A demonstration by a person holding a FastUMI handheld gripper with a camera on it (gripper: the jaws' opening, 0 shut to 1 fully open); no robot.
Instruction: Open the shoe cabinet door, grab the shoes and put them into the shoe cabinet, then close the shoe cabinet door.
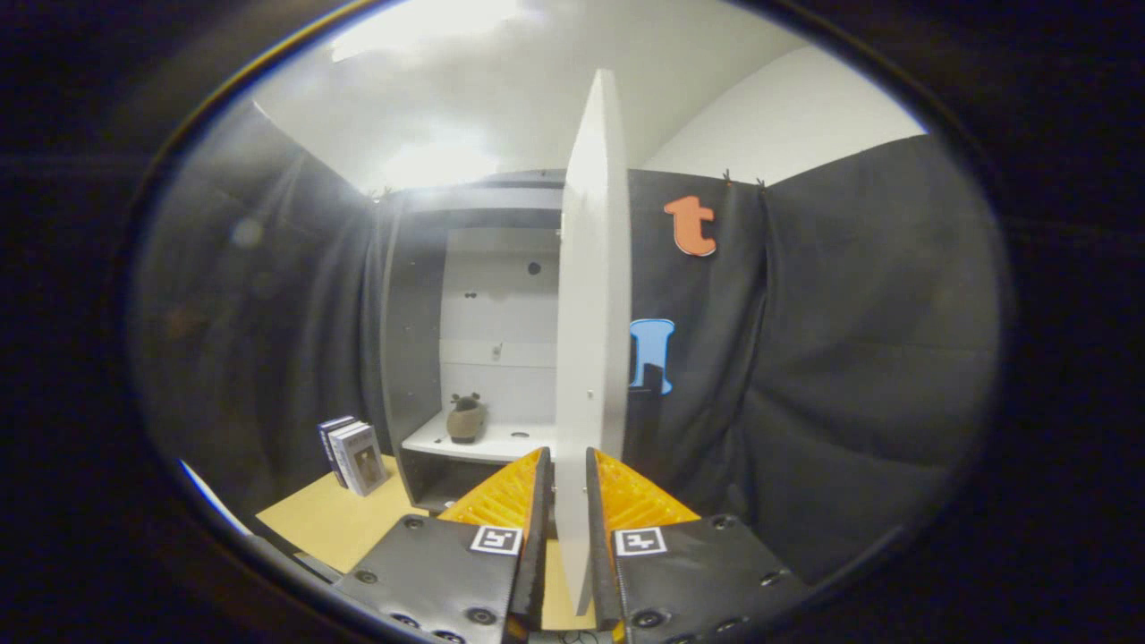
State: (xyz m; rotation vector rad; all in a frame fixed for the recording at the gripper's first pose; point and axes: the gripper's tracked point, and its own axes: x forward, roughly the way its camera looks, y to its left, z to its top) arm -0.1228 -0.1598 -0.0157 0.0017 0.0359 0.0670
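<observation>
Gripper (567, 465) fingers clamp the flat white cabinet door's (590, 295) thin edge; 1 fuzzy brown shoe (466, 420) sits on the smooth white shelf (501, 443).

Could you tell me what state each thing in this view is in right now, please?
Shoe cabinet door: swung open, edge-on between the fingers.
Gripper: shut on the door's edge.
Shoe: already on the cabinet shelf, upright.
Books: standing upright beside the cabinet.
</observation>
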